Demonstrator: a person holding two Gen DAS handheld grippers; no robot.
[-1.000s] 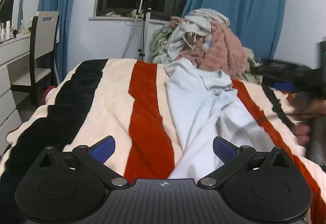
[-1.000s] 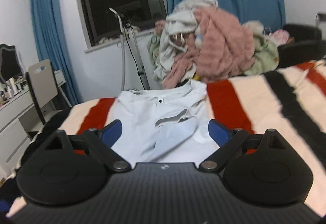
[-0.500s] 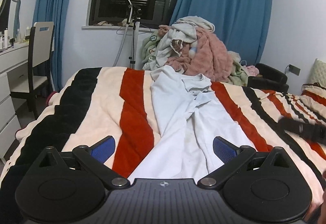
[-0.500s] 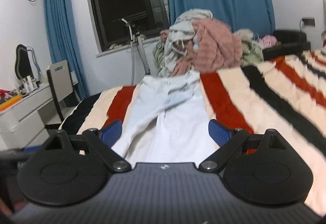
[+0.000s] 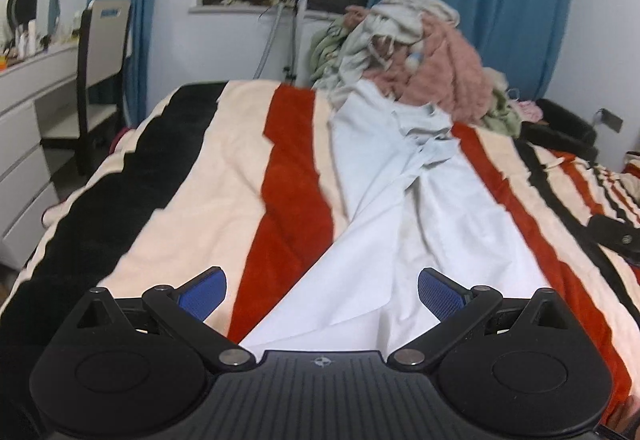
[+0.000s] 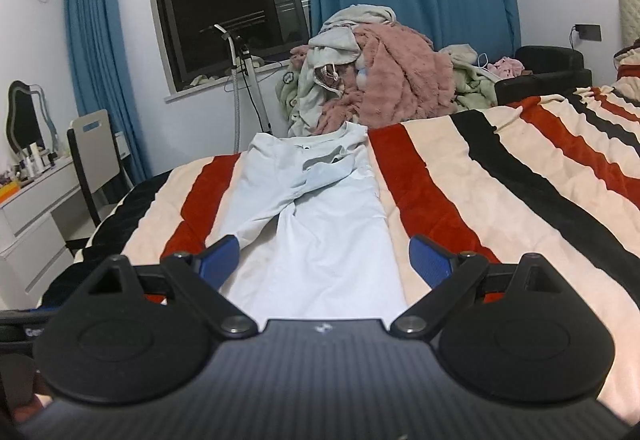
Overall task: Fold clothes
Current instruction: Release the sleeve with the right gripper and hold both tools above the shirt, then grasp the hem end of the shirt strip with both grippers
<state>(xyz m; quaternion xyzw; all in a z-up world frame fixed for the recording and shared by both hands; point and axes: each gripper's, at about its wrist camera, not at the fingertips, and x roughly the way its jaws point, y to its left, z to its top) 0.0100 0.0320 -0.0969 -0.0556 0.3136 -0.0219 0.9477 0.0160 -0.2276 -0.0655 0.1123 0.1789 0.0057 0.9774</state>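
Note:
A pale blue-white shirt (image 5: 420, 215) lies lengthwise on the striped blanket (image 5: 224, 175), sides folded inward into a long narrow strip, collar at the far end. It also shows in the right wrist view (image 6: 320, 240). My left gripper (image 5: 322, 294) is open and empty, low over the shirt's near hem. My right gripper (image 6: 324, 262) is open and empty, also above the near end of the shirt. The right gripper's black body (image 5: 612, 234) shows at the right edge of the left wrist view.
A heap of unfolded clothes (image 6: 372, 79) sits at the far end of the bed (image 6: 520, 175). A chair (image 5: 100, 79) and white dresser (image 5: 28, 143) stand to the left. A black armchair (image 6: 548, 67) stands at the far right.
Both grippers have pulled back from the collar end toward the near hem. The shirt now lies stretched out in a long strip. Both stay open.

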